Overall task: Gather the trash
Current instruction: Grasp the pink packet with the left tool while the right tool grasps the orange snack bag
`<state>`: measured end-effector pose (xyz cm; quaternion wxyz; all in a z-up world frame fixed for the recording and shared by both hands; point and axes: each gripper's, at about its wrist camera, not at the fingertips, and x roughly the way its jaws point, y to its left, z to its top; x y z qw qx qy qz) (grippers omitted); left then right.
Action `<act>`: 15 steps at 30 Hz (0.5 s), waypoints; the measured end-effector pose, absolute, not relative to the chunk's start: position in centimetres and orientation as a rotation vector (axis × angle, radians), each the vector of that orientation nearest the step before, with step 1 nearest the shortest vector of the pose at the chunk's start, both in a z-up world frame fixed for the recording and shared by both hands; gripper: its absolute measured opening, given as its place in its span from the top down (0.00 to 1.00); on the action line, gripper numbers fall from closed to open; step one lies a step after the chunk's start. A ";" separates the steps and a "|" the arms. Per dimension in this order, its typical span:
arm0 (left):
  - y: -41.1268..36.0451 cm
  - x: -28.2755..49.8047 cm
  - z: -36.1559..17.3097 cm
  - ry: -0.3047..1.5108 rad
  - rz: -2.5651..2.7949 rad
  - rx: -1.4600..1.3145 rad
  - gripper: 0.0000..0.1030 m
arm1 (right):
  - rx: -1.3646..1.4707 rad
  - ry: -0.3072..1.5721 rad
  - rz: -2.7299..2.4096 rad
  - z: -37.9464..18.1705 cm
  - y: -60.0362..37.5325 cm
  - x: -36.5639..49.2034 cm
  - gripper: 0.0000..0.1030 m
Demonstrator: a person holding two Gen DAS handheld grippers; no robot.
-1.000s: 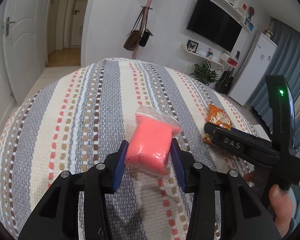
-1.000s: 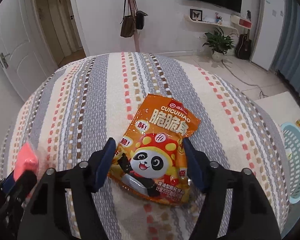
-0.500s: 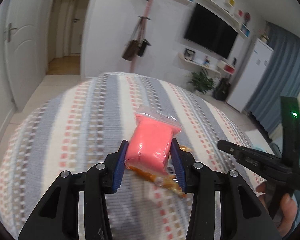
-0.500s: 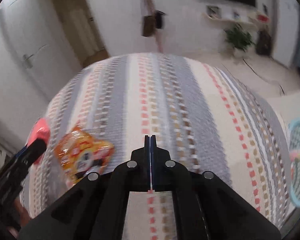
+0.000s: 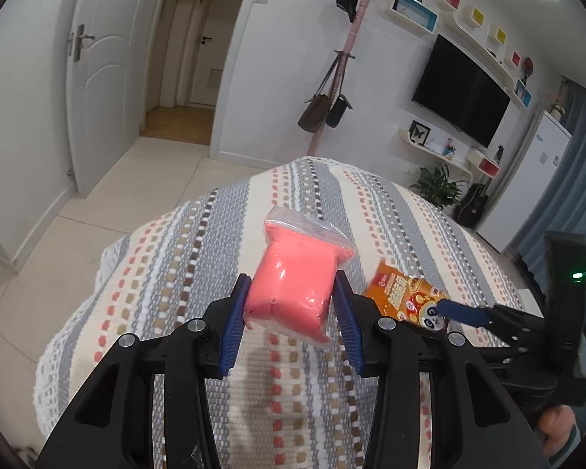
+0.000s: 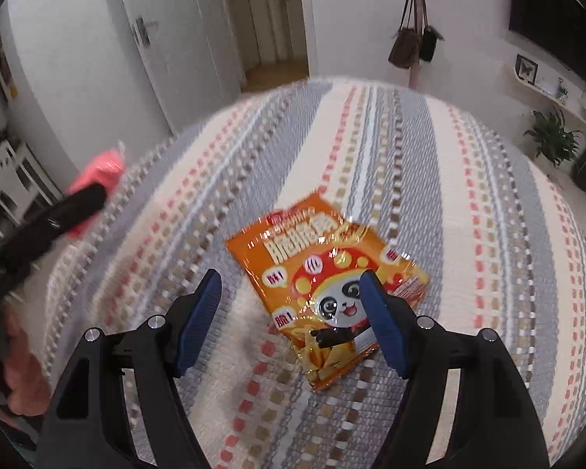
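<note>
My left gripper (image 5: pixel 291 318) is shut on a pink block in a clear plastic bag (image 5: pixel 295 279) and holds it above the striped cloth (image 5: pixel 183 273). The bag also shows blurred in the right wrist view (image 6: pixel 97 174). An orange snack packet with a panda (image 6: pixel 328 285) lies flat on the cloth. My right gripper (image 6: pixel 289 316) is open and empty just above the packet's near left part; its right finger overlaps the packet. The packet also shows in the left wrist view (image 5: pixel 406 299), with the right gripper (image 5: pixel 461 310) over it.
The striped cloth (image 6: pixel 468 203) covers a rounded surface that drops off at the far and left edges to a tiled floor (image 5: pixel 109 195). A coat stand with bags (image 5: pixel 332 105), a door (image 5: pixel 93 78) and a potted plant (image 6: pixel 551 136) stand beyond.
My left gripper has lifted the pink bag up off the cloth. My right gripper was shut half a second ago and is now open over the snack packet, which lies further left.
</note>
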<state>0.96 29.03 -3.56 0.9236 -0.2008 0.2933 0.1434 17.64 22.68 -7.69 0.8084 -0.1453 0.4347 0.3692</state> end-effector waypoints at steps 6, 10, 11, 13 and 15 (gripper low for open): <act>28.6 1.1 -4.0 0.613 0.277 -0.425 0.60 | -0.418 0.903 0.715 -8.8 24.2 17.5 0.36; 28.1 1.4 -4.0 0.620 0.264 -0.414 0.60 | -0.383 0.899 0.726 -8.6 23.9 17.7 0.68; 27.9 1.5 -3.9 0.621 0.259 -0.408 0.60 | -0.363 0.905 0.726 -8.5 23.7 18.0 0.76; 27.7 1.9 -3.6 0.622 0.250 -0.398 0.60 | -0.339 0.911 0.727 -8.4 23.0 18.4 0.84; 27.2 2.2 -3.3 0.618 0.238 -0.389 0.60 | -0.260 0.936 0.764 -8.4 22.2 19.0 0.94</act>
